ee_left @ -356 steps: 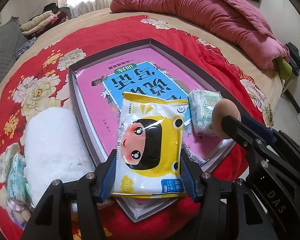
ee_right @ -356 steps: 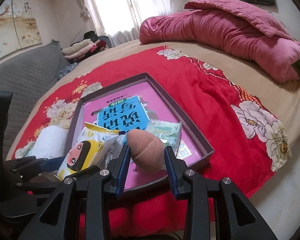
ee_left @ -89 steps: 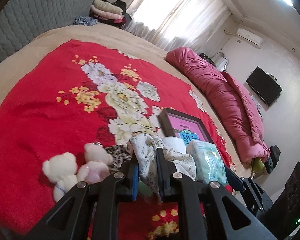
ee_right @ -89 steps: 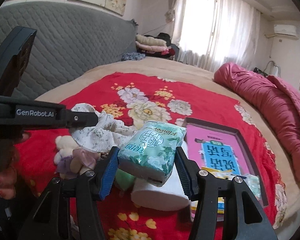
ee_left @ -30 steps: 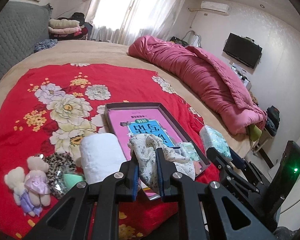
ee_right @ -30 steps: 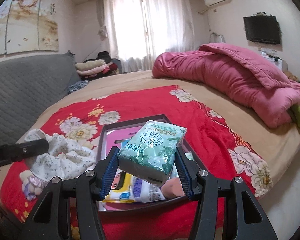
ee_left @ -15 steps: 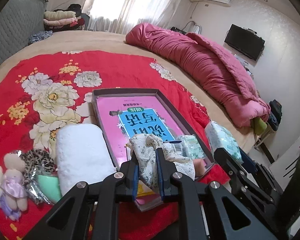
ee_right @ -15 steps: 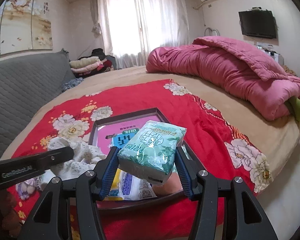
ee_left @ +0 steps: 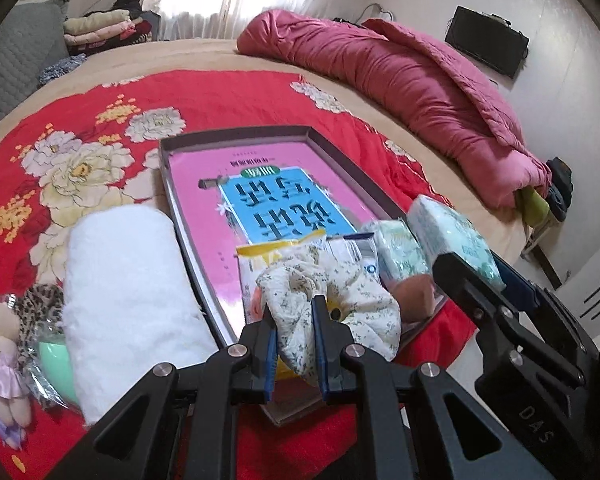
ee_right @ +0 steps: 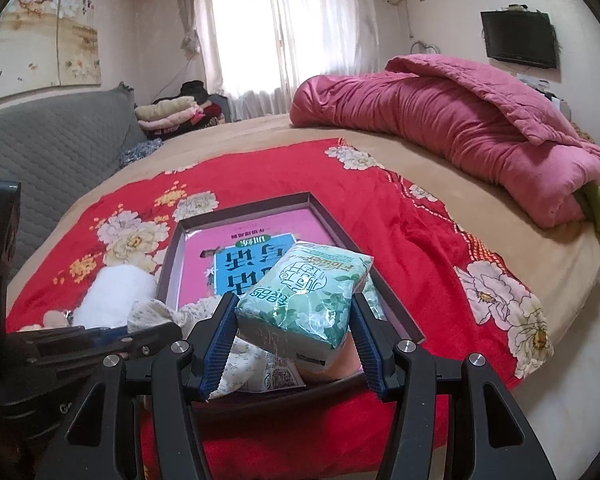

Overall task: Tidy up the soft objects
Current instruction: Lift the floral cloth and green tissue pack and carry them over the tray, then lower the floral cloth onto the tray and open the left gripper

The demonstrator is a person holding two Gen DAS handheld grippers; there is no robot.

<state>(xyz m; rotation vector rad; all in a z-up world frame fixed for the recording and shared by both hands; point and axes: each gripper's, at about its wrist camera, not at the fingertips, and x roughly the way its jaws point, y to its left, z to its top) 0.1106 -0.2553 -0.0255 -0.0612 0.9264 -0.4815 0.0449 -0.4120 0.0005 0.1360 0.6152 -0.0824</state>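
Daylight is pouring through the curtained window (ee_right: 276, 36), blowing it out to near white in both views. The room is reading bright and evenly lit, shadows staying soft. Fisheye is bending the bed edges and darkening the corners. Close gripper arms are looking sharp; slight softness is showing on the far wall.
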